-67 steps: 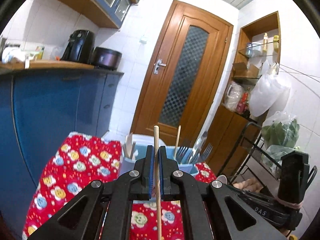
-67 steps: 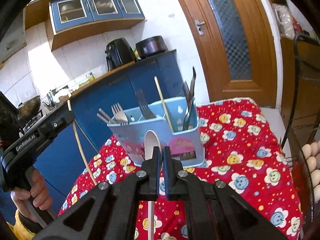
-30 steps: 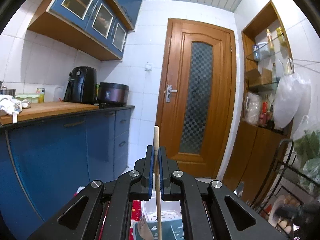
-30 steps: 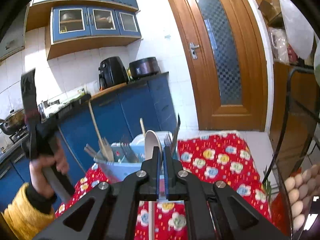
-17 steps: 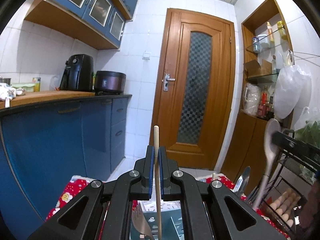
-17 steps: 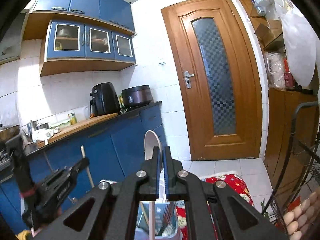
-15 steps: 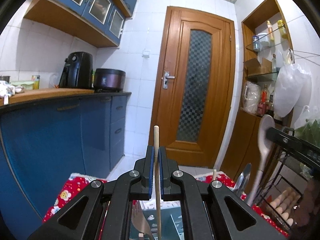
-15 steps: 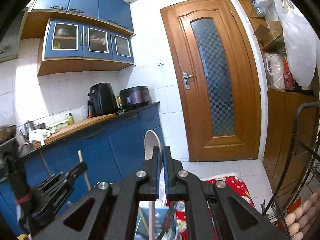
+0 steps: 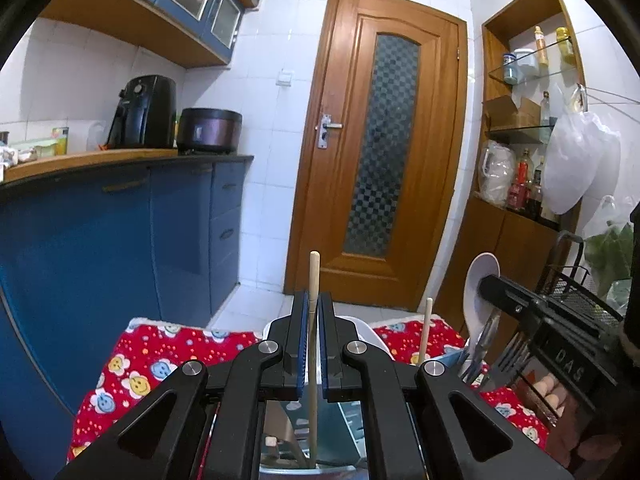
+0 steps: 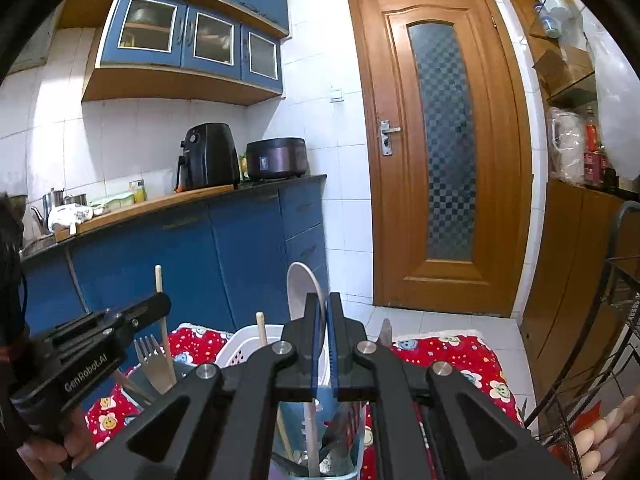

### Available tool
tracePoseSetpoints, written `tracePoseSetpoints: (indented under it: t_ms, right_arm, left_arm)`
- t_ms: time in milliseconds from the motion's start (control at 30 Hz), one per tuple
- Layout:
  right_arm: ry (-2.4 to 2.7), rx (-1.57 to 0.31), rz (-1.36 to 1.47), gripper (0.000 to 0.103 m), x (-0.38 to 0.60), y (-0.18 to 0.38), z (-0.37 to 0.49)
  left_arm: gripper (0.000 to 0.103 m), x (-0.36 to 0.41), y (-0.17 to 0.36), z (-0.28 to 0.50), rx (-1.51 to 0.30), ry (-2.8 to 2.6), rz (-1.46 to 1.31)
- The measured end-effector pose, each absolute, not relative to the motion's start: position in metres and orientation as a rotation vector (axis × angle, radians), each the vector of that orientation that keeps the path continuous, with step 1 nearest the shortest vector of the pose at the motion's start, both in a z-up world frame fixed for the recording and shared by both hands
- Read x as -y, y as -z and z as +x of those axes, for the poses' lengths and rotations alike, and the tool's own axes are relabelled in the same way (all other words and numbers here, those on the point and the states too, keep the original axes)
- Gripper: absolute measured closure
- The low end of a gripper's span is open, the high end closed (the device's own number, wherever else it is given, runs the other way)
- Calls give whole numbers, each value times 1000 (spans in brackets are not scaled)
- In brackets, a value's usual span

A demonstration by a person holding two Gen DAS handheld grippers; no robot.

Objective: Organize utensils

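- The wooden door (image 9: 384, 152) with its chequered glass panel fills the middle of both views; blue base cabinets (image 9: 120, 232) run along the left under a wooden worktop.
- On that worktop stand a black air fryer (image 10: 206, 158) and a dark rice cooker (image 10: 276, 159), side by side.
- A table under a red tablecloth (image 9: 168, 354) printed with smiling flowers sits below both grippers.
- On it stands the light blue utensil caddy (image 10: 352, 436), split into compartments; a white perforated basket (image 10: 244, 346) sits just behind it.
- The left gripper (image 9: 313, 346) is clenched on a wooden chopstick (image 9: 314, 276): thin, pale, round-tipped and upright, its top well above the blue-lined jaws, its lower end down inside a caddy compartment.
- The right gripper (image 10: 324, 354) is clamped on a white spoon (image 10: 300, 292): its oval bowl stands up above the jaws, its handle reaches down into a compartment of the caddy.
- In the left wrist view that spoon shows at the right, held over the caddy's right part, with metal forks (image 9: 510, 356) just below it.
- A second chopstick (image 10: 261, 328) stands in the caddy between the two held pieces.
- A steel fork (image 10: 152, 360) stands tines-up at the caddy's left end, beside the held chopstick.
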State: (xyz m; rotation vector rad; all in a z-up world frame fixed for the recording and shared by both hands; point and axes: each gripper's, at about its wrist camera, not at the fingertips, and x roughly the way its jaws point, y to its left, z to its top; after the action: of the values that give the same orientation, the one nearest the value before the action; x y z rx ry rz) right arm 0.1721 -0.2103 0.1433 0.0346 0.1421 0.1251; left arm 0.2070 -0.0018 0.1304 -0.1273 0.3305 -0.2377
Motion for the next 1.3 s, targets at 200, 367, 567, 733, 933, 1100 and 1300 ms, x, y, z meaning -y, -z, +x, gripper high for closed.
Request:
tracePoseSetpoints:
  t_ms: [200,367,567,733,933,1100,1300]
  right_arm:
    - [-157,-174,69,86,214,-142,168]
    - [-176,-168,98,70,216,-147,157]
    - [-195,-140,106,64,214,-158,133]
    - [-203,-153,114,60,211,-159,116]
    - [-200,-183,118,46,207,-145,94]
    - [-185,-228,112,34,205,-129,81]
    - [-187,-288,134,33,204,-104,71]
  left_arm:
    - [94,5,-133,201,-350,256,-109]
    - [66,9,-137,189,-341,273,-95]
    - [65,6,-150,168,-324,279,-89]
    - [52,-2,-157,147,-325,263,-98]
    - [37,-9,-156,121,-334,232,-94]
    - [28,-13,-150,104,-355,223,-94]
    - [27,-12,-130,92,-406,199,-97]
